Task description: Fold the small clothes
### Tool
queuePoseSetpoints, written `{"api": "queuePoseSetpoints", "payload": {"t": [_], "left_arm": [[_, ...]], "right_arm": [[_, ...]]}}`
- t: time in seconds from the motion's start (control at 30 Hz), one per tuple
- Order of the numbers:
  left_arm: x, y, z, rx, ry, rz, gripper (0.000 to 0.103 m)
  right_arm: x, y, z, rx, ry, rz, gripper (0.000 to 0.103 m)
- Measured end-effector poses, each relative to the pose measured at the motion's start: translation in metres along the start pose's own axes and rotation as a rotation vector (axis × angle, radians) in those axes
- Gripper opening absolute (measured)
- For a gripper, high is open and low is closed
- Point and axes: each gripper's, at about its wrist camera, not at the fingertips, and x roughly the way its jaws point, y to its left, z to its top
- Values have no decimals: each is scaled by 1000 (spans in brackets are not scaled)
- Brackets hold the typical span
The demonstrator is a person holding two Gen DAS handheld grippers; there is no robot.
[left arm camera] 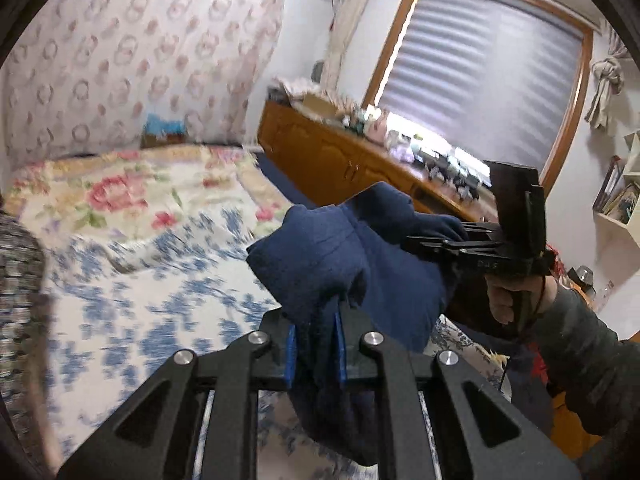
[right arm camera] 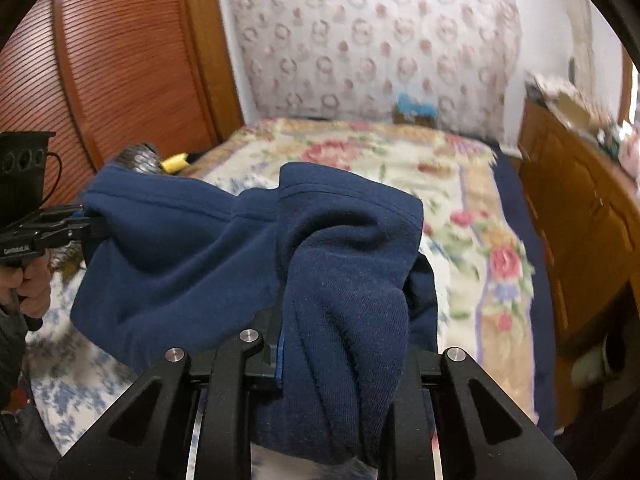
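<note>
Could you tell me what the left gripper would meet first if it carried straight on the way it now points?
Apart from the navy garment it grips, probably the right gripper, just right of centre; depth is unclear.

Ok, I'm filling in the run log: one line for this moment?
left gripper: shut on navy garment | right gripper: shut on navy garment | garment: held above floral bedspread

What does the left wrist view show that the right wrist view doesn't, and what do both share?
Only the left wrist view: the window blind and the right gripper from the side. Only the right wrist view: the slatted wooden door and the left gripper from the side. Both: the navy garment pinched by both grippers and held above the floral bedspread, plus the wooden dresser.
</note>
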Motion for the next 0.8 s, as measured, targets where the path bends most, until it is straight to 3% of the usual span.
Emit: {"api": "queuePoseSetpoints", "payload": {"t": [0.17,0.5,0.63,0.8], "left_arm": [[-84,33,-9,-18,-102,120,12],[-219,128,-48,-165,-256,395,12],[-232,158,-75,-224,-250,473,12],[-214,186,-110,-283,-173,567,12]], "right_arm": [[20,65,50,-112,-48,86,19],[117,236,150,-352,-75,288,19],[172,299,175,-443,-47,345,18],[244,350,179,-504,26,364,20]]}}
